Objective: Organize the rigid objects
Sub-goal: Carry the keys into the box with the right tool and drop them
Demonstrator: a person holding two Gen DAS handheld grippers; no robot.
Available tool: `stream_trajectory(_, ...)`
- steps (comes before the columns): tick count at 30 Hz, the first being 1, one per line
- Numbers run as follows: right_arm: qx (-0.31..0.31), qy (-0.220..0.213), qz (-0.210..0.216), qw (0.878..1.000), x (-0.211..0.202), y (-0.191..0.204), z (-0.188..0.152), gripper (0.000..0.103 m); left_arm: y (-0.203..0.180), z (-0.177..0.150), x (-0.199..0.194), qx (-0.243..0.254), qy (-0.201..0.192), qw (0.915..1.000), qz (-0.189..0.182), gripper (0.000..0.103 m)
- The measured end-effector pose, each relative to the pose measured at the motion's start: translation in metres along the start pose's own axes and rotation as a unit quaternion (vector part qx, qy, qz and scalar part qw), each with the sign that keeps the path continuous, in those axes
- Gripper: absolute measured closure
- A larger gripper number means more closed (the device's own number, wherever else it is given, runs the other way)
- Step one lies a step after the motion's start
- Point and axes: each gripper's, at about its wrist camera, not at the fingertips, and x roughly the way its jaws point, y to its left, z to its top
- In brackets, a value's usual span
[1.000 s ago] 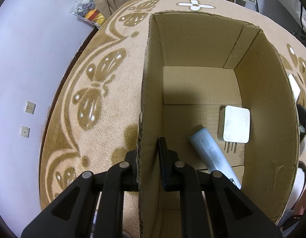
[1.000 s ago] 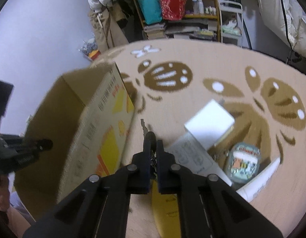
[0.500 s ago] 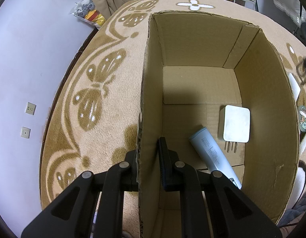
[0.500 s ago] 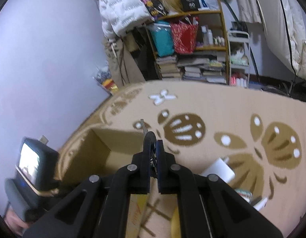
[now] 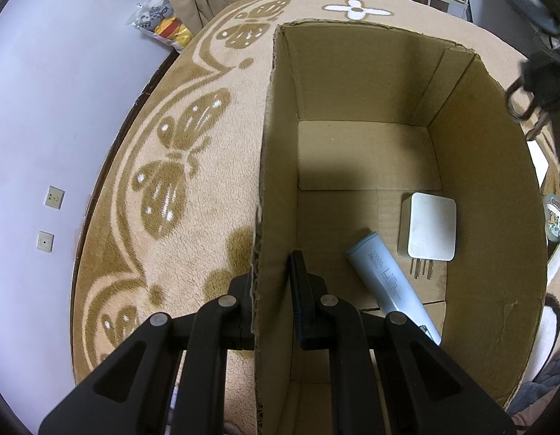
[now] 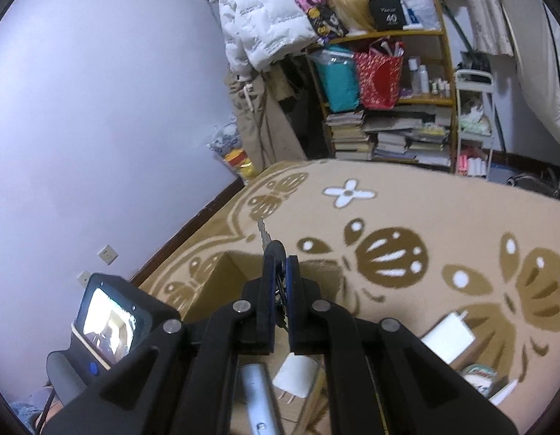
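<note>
Jaws of the left gripper (image 5: 271, 290) pinch the box (image 5: 276, 166) wall; the right gripper (image 6: 279, 272) is clamped on keys (image 6: 262, 233) above the box. Best to centre them over bare floor beside the charger (image 5: 428, 226) and power bank (image 5: 387, 282), lower, then release.

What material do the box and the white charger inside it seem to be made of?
Box: plain brown corrugated cardboard, matte, with a ragged fluted edge showing. Charger: probably smooth white plastic, slightly glossy, rounded corners, with metal prongs.
</note>
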Motion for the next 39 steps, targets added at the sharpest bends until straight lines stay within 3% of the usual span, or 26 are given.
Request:
stream_trajectory(2,0.008,0.011,0.014,1.0,0.006,0.001,-0.005,0.096,0.0,0.0,0.0,0.0,0.0,1.0,0.001,0.091)
stream_trajectory(15,0.005,0.079,-0.003,0.997,0.044,0.0,-0.036,0.096,-0.001,-0.001,0.001,0.001,0.0,1.0,0.0,0.091)
stream_trajectory(23,-0.029,0.07,-0.016,0.997,0.033,0.007,-0.037,0.095,-0.001,-0.001,0.001,0.002,0.001,1.0,0.0,0.09)
stream_trajectory(25,-0.025,0.068,-0.019,0.997,0.028,0.004,-0.035,0.087,0.0,-0.001,0.001,0.002,0.001,1.0,0.0,0.09)
stream_trajectory(30,-0.03,0.049,-0.043,0.997,0.012,-0.01,-0.033,0.044,0.0,-0.001,0.0,0.002,0.001,1.0,0.0,0.09)
stream_trajectory(34,-0.02,0.042,-0.066,0.997,0.006,-0.026,-0.033,0.027,0.001,-0.001,0.001,0.003,0.001,1.0,0.001,0.09)
stream_trajectory(36,-0.01,0.043,-0.085,0.995,0.005,-0.037,-0.035,0.013,0.001,-0.001,0.001,0.003,0.001,1.0,0.001,0.09)
stream_trajectory(39,0.003,0.042,-0.101,0.994,0.003,-0.052,-0.037,0.011,0.001,-0.001,0.0,0.003,0.001,1.0,0.0,0.09)
